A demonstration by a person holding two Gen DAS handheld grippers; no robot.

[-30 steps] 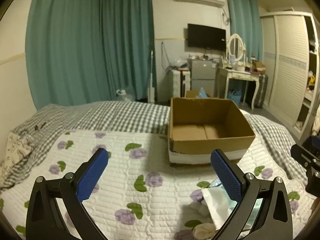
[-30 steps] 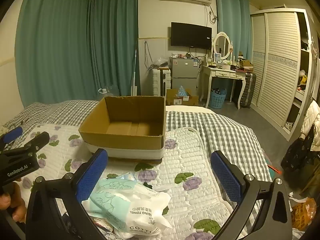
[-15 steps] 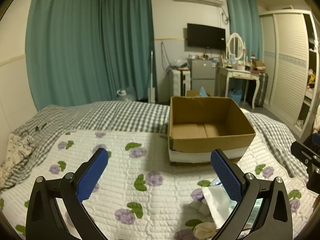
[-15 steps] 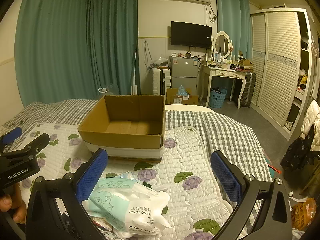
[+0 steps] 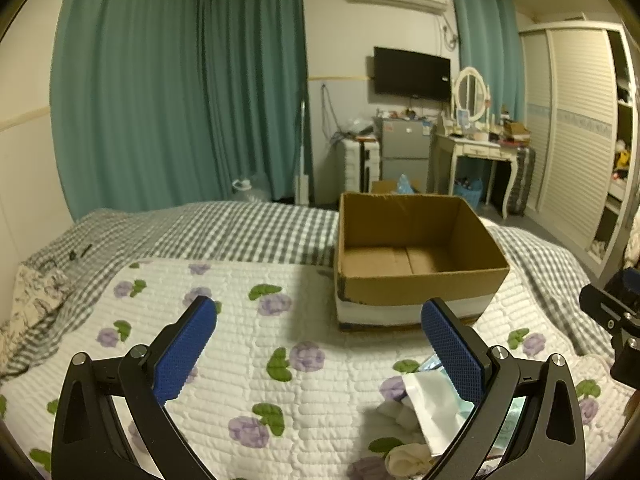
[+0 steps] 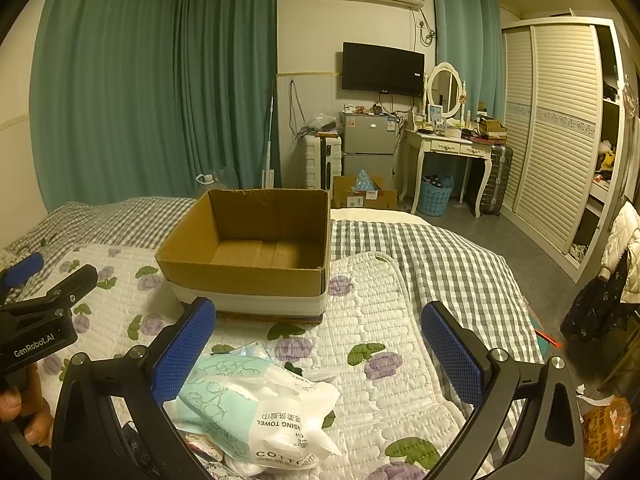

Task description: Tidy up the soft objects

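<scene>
Nothing has moved; cardboard box [image 6: 256, 252] holds nothing visible.

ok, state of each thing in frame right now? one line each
cardboard box: open top, empty, upright on bed
towel pack: lying on quilt, not gripped
left gripper: open, holding nothing
right gripper: open, above the pack
wardrobe: door slid partly open

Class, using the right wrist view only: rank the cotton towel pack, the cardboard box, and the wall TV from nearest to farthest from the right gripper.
1. Cotton towel pack: lying on the quilt by the left finger of the right gripper, nearest.
2. Cardboard box: open and empty, on the bed ahead, slightly left.
3. Wall TV: on the far wall, farthest.
</scene>
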